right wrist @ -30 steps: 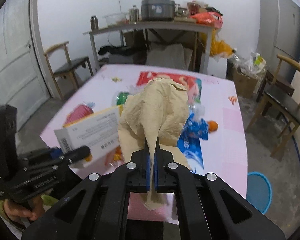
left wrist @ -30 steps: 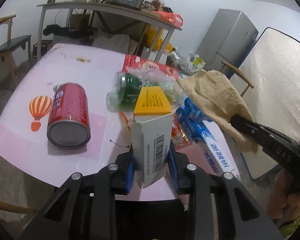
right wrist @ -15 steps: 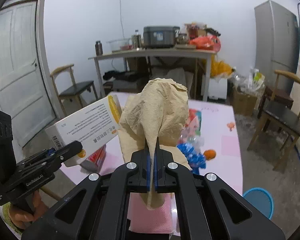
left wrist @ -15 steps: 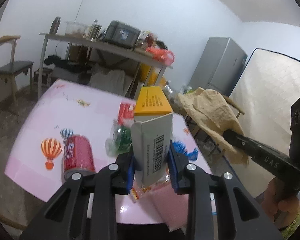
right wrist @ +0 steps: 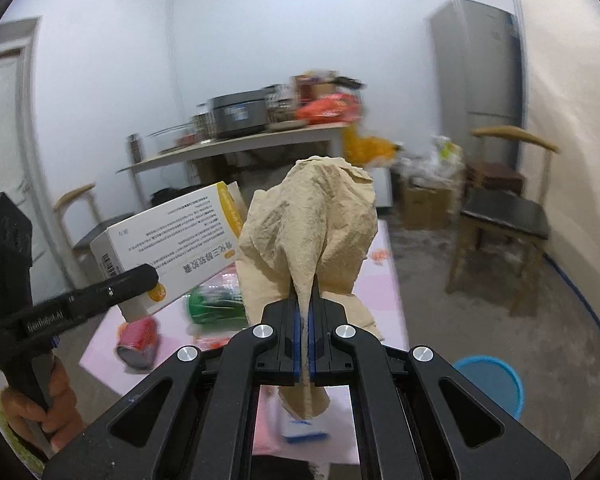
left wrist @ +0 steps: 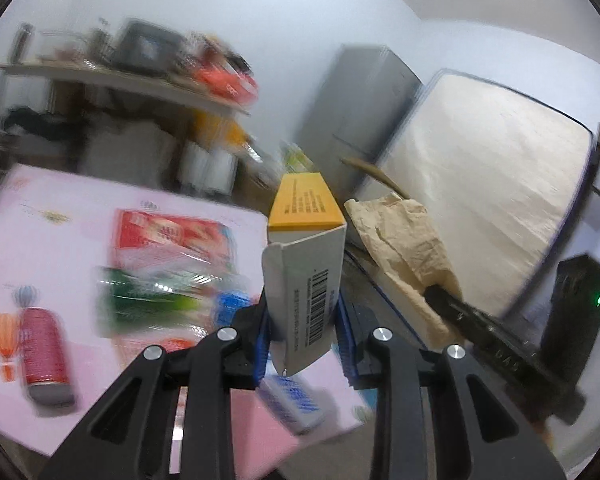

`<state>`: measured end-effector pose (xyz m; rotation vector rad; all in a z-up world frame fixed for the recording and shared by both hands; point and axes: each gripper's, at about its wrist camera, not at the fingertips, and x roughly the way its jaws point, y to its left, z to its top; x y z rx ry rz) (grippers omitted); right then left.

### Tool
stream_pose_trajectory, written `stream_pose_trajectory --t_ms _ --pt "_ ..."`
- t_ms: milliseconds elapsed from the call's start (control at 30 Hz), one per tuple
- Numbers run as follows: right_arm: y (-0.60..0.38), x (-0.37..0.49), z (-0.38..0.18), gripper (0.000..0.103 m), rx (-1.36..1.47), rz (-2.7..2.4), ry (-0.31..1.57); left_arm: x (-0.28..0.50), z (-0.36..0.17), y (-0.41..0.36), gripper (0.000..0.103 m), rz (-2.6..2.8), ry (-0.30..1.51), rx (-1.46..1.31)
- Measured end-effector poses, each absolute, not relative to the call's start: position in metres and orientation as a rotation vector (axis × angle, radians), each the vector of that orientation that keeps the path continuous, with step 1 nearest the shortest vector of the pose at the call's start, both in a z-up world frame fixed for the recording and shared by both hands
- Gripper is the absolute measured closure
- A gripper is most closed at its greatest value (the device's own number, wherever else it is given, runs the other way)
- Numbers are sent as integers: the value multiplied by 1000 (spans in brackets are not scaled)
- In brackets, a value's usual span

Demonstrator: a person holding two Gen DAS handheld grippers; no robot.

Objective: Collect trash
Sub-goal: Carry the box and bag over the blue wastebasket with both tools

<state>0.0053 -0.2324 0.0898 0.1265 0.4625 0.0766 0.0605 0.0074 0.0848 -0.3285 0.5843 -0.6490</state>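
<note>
The pink table lies below both tongs, with a red can, a green bottle and a red packet lying on it (all blurred). The crumpled brown paper stands up out of the right gripper, whose jaws are pinched tight on its tail. The white and yellow carton is clamped upright between the blue pads of the left gripper, lifted above the table.
</note>
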Motion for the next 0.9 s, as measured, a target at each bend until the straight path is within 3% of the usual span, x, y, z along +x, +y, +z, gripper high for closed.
stream_pose_trajectory --t_ms 333,533,700,800,833,900 --pt "-381 -20 13 101 490 -236 630 137 43 -177 75 -986 1059 -183" --pt "-447 -6 -58 101 723 -286 773 172 -28 -296 74 -1020 1356 -44" --pt "-486 26 -110 101 820 -331 846 196 -77 -362 74 -944 1445 43" --pt "-510 42 -135 94 867 -380 850 209 -101 -396 72 -899 1458 55" --pt "-517 44 -143 90 880 -392 847 213 -106 -404 63 -891 1460 63" --pt "-534 51 -163 55 898 -437 855 227 -116 -414 45 -842 1450 63"
